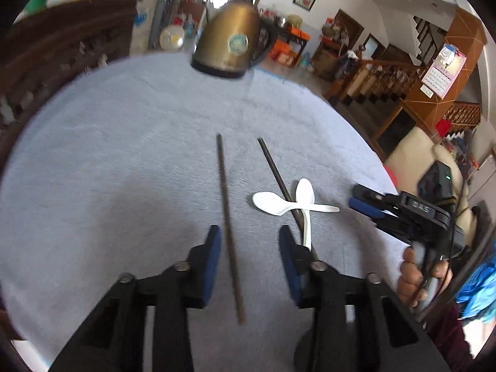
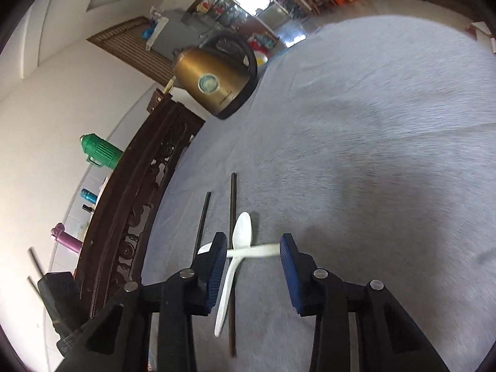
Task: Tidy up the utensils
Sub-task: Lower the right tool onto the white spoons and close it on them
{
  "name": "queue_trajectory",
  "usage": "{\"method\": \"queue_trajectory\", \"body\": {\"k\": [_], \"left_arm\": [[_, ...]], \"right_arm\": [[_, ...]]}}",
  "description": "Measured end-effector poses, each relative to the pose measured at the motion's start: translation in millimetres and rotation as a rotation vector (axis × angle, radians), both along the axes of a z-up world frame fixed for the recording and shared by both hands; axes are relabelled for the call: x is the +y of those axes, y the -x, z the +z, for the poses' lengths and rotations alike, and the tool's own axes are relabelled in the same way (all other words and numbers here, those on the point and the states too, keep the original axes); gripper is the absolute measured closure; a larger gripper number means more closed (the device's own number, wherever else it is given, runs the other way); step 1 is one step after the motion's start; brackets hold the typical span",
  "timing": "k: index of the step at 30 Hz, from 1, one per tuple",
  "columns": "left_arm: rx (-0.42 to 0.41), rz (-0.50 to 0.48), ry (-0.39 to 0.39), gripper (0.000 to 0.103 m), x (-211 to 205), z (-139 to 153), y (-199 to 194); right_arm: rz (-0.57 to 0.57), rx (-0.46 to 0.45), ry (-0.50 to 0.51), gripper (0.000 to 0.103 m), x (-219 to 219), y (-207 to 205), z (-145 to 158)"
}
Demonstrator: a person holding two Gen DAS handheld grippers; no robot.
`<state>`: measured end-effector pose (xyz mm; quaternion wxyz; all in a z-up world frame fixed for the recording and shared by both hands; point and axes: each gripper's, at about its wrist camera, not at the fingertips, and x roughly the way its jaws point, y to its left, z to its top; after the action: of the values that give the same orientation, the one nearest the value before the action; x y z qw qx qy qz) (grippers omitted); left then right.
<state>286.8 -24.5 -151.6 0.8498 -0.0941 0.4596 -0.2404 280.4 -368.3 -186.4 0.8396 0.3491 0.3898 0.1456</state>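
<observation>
Fingers [image 1: 214, 248] of the left gripper [image 1: 249, 241] stand wide apart above the tabletop [image 1: 108, 155], which has a pale blue fuzzy cloth on it, and they hold nothing. Between them lies the left chopstick [image 1: 228, 226], dark and thin, running from near to far. The right chopstick [image 1: 276, 170] lies just to the right of it, a little slanted, and its near end passes under the right finger of this gripper. Two white plastic spoons are crossed over this chopstick: the flat spoon [image 1: 272, 204] lies left to right, and the long spoon [image 1: 305, 198] points from near to far.

In the right wrist view, the right gripper [image 2: 253, 251] is also wide and holds nothing. It hangs over the crossed spoons, and the flat spoon's handle reaches close to its right finger. A golden kettle [image 1: 231, 43] stands at the far edge of the tabletop, well apart from the utensils.
</observation>
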Motion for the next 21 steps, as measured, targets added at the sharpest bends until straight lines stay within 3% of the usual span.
{"method": "queue_trajectory", "body": {"k": [7,13,15,18,21], "left_arm": [[0.157,-0.035,0.092,0.07,-19.7,-19.4,-32.8],[0.234,-0.033,0.133,0.07,-30.0,-30.8,-46.7],[0.253,-0.031,0.145,0.07,-34.0,-33.9,-49.9],[0.277,-0.023,0.145,0.07,-42.2,-37.3,-55.3],[0.289,-0.012,0.14,0.07,-47.9,-39.9,-58.3]], "right_arm": [[0.046,0.031,-0.032,0.065,16.5,-49.3,-20.1],[0.099,0.045,-0.05,0.07,29.0,-66.2,-31.4],[0.124,0.042,-0.036,0.074,33.8,-67.7,-31.0],[0.154,0.05,-0.004,0.095,38.5,-67.8,-35.3],[0.162,0.036,0.033,0.099,40.4,-62.9,-33.4]]}}
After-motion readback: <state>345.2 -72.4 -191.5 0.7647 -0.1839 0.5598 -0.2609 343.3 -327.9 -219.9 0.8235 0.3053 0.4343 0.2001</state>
